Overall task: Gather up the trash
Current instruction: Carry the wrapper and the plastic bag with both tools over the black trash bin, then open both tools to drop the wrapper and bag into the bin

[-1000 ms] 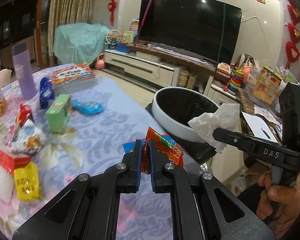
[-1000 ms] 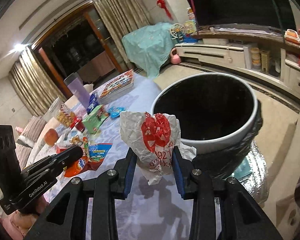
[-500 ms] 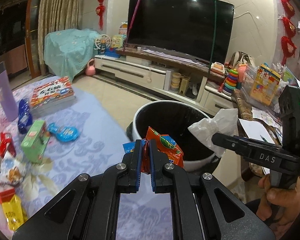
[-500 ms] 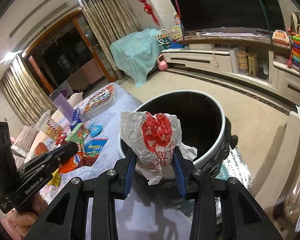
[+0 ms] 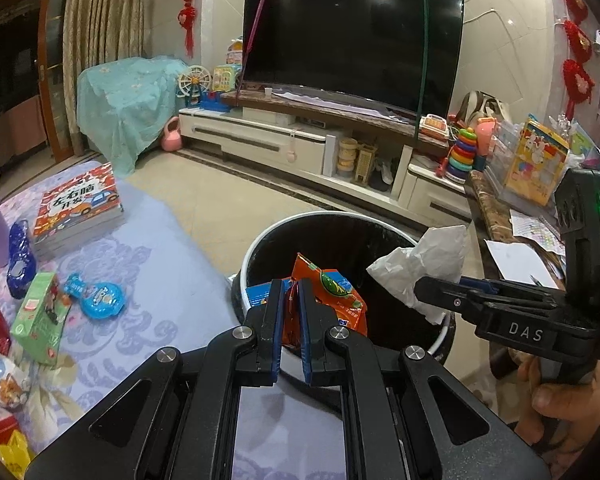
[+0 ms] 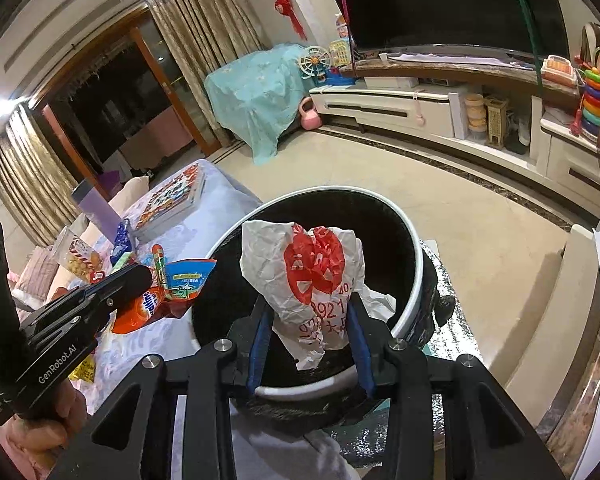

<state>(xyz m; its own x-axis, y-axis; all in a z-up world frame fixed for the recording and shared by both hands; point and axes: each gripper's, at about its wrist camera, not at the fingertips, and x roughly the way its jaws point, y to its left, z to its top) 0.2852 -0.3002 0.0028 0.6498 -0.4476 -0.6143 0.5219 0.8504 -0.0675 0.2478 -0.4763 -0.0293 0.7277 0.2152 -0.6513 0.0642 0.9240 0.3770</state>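
Left hand-held gripper (image 5: 291, 312) holds wrappers (image 5: 332, 296) over bin (image 5: 332, 232)

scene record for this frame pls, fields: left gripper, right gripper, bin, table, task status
left gripper: shut on an orange snack wrapper, held over the bin's near rim
right gripper: shut on a crumpled white paper bag with red print, over the bin mouth
bin: round, white rim, black liner, beside the table edge; contents cannot be seen
table: lilac patterned cloth; book, green box, blue packet, more snack packs at far left
task status: both pieces still gripped, neither dropped in yet
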